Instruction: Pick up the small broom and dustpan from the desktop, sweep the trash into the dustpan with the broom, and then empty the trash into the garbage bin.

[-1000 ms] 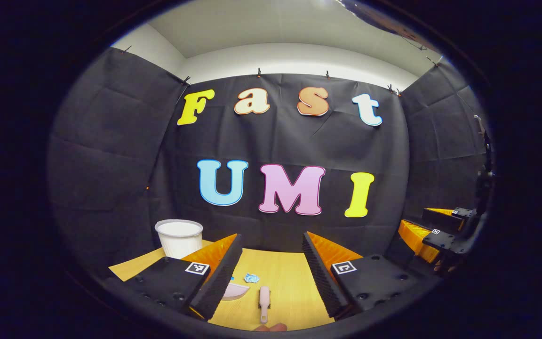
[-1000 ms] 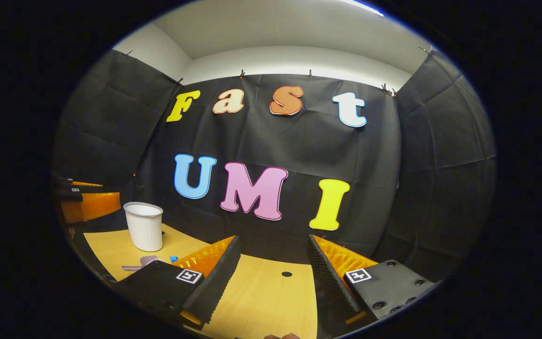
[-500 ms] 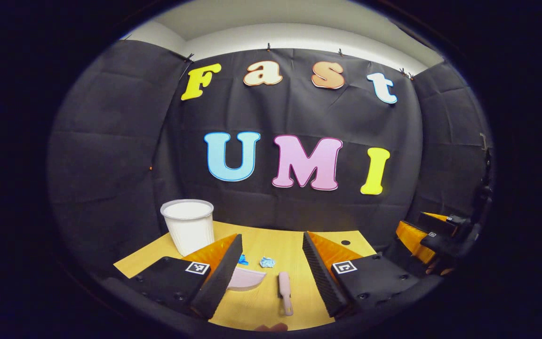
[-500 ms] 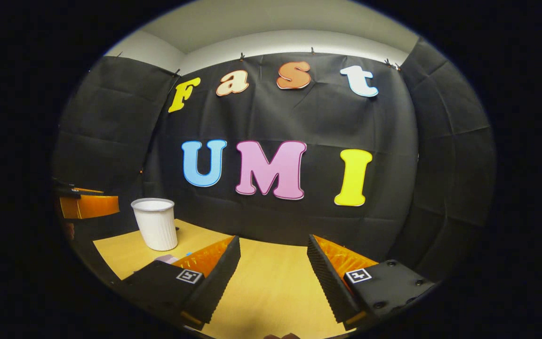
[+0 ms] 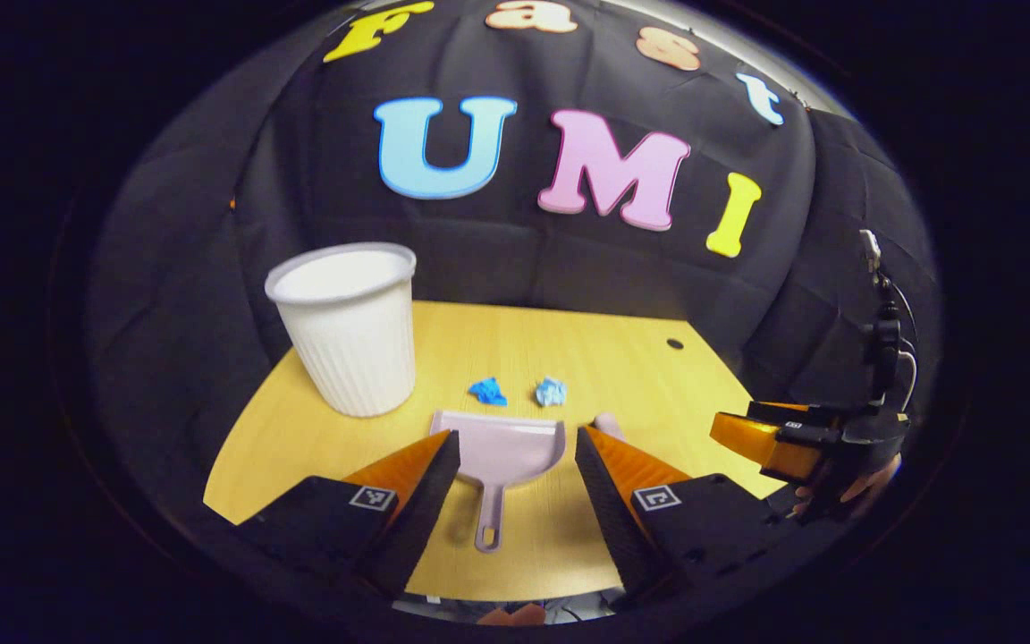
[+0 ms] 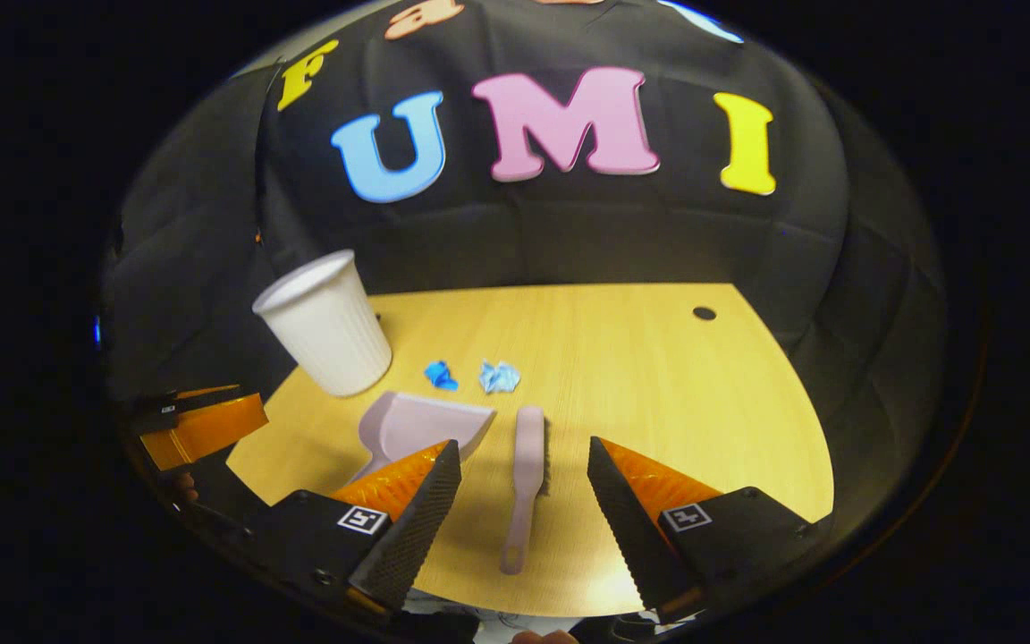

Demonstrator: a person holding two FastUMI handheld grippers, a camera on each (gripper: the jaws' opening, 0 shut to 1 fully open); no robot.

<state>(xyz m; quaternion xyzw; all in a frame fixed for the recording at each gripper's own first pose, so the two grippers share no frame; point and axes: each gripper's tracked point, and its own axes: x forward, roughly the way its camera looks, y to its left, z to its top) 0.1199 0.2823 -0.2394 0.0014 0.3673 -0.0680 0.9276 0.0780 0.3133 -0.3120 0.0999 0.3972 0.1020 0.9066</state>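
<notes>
Presently the left gripper (image 5: 511, 465) hangs over the near edge of the wooden desktop (image 5: 622, 358), fingers spread wide, straddling the pale pink dustpan (image 5: 499, 452) lying flat with its handle toward the camera. The right gripper (image 6: 522, 478) is likewise spread and empty above the small broom (image 6: 528, 474), which lies just right of the dustpan. Two crumpled blue paper scraps (image 6: 479, 376) sit beyond. A ribbed white garbage bin (image 5: 345, 331) stands upright at back left. No legible labels.
</notes>
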